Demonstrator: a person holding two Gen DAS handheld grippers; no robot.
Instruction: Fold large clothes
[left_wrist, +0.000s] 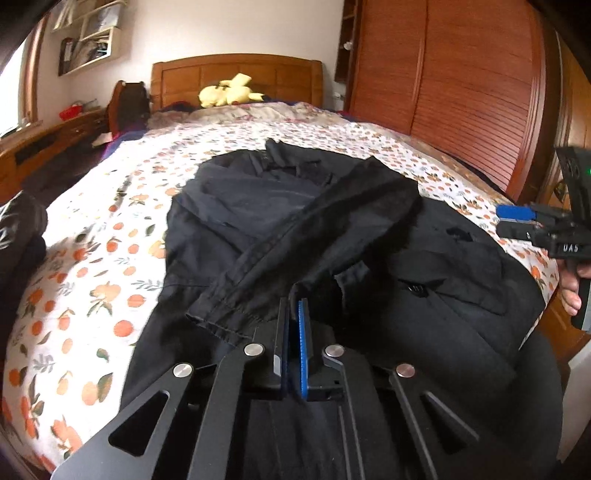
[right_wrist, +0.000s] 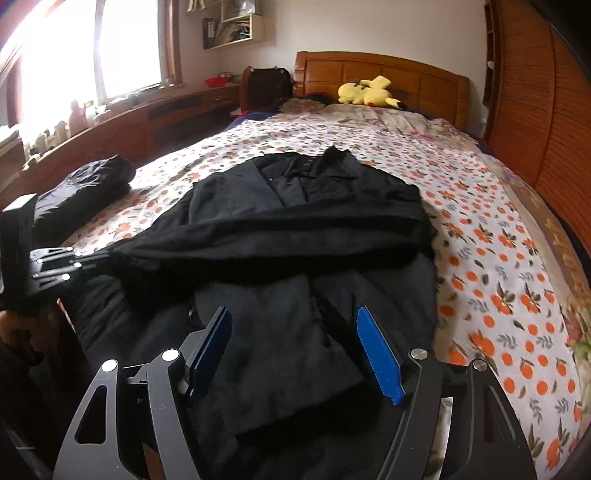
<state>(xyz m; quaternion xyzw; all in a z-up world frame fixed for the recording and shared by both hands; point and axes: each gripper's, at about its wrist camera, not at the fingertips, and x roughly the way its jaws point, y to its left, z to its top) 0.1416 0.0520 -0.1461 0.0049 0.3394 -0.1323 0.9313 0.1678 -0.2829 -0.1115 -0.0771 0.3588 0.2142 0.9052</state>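
A large black jacket (left_wrist: 424, 295) lies spread on the bed, collar toward the headboard; it also shows in the right wrist view (right_wrist: 295, 206). One sleeve (left_wrist: 314, 240) is drawn across the body from the jacket's right shoulder. My left gripper (left_wrist: 294, 306) is shut on the cuff end of that sleeve and holds it at the jacket's left side (right_wrist: 110, 254). My right gripper (right_wrist: 293, 321) is open and empty above the jacket's lower front; it appears at the right edge of the left wrist view (left_wrist: 517, 221).
The bedsheet (right_wrist: 498, 258) has an orange fruit print. A folded dark garment (right_wrist: 85, 184) lies at the bed's left edge. A yellow plush toy (right_wrist: 365, 92) sits by the wooden headboard. A wooden wardrobe (left_wrist: 443, 74) stands on the right, a desk (right_wrist: 147, 118) on the left.
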